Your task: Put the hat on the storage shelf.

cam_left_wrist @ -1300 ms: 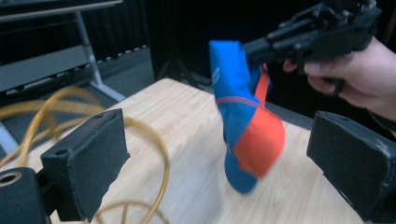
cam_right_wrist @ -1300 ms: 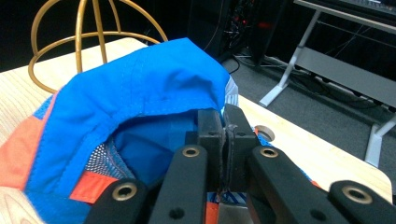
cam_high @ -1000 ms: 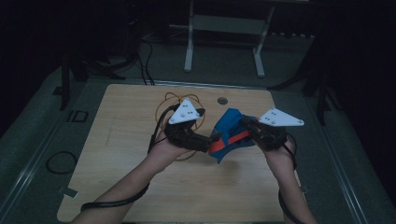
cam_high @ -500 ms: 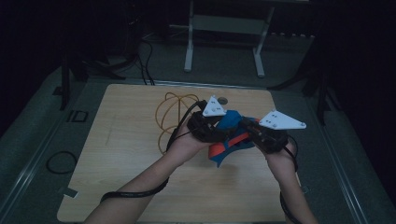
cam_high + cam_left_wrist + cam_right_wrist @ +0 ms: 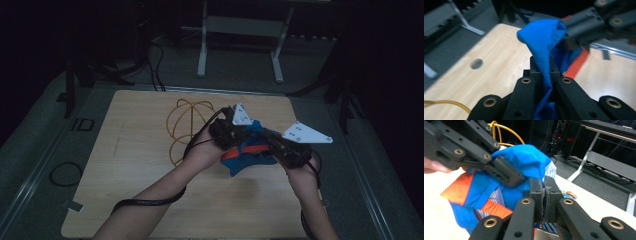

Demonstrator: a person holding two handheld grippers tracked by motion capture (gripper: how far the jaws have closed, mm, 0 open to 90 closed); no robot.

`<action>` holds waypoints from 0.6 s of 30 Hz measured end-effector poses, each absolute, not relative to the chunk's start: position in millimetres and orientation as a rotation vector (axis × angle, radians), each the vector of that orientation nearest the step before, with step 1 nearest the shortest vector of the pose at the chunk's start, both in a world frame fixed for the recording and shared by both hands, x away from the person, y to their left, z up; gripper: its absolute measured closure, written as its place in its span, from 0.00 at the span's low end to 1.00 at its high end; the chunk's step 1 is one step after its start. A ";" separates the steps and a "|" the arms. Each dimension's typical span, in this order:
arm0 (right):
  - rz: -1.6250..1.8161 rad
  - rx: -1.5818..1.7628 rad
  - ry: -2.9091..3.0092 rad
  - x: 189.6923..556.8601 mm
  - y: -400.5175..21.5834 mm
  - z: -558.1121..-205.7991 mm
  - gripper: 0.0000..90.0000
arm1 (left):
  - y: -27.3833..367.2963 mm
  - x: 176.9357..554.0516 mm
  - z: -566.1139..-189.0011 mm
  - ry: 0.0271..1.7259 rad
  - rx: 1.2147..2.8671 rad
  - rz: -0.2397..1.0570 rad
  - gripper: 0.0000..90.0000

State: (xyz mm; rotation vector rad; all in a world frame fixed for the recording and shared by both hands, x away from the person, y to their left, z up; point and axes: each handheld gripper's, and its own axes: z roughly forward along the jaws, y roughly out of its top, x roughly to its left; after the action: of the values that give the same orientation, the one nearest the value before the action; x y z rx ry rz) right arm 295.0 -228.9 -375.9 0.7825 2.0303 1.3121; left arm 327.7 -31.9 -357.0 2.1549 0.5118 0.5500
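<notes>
Since the earlier frames, the left gripper [image 5: 239, 134] has travelled across the table [image 5: 130, 165] from beside the cloth [image 5: 250, 150] until it meets the cloth, close to the right gripper [image 5: 280, 145]. Its jaws have just been closing, and in the left gripper view they now pinch a fold of the blue cloth [image 5: 544, 42] between them. The right gripper has kept its place. In the right gripper view its jaws are pressed nearly together on a thin edge of the cloth [image 5: 524, 167], though the edge between the pads is small and hard to make out.

From the high view the cloth is held up between both grippers, over the right half of the table. It is blue with an orange band [image 5: 247, 149]. Both hands and the grey plates cover much of it, so its full shape cannot be told, and I cannot say if its lower part touches the table.

Behind the left hand [image 5: 205, 150] lies a yellow wire loop [image 5: 187, 120], partly hidden by the arm. The room around the table is dark, and the forearms are cut off at the bottom edge.
</notes>
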 end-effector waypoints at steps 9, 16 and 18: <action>1.396 0.799 1.997 271.4 -242.8 -377.3 0.81 | -40.8 310.2 -353.1 0.377 2.160 0.809 0.99; 1.471 0.738 1.969 245.1 -253.6 -366.0 0.68 | -25.8 305.7 -346.9 0.344 2.063 0.917 0.99; 1.489 0.728 1.963 242.0 -257.2 -363.3 0.67 | -19.2 303.3 -344.0 0.306 2.023 0.928 0.99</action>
State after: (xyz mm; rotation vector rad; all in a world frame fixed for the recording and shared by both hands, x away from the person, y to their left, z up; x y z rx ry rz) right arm 242.0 -257.2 -363.3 0.7277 1.9628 1.4888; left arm 303.3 -19.2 -344.0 2.0232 0.3059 0.9285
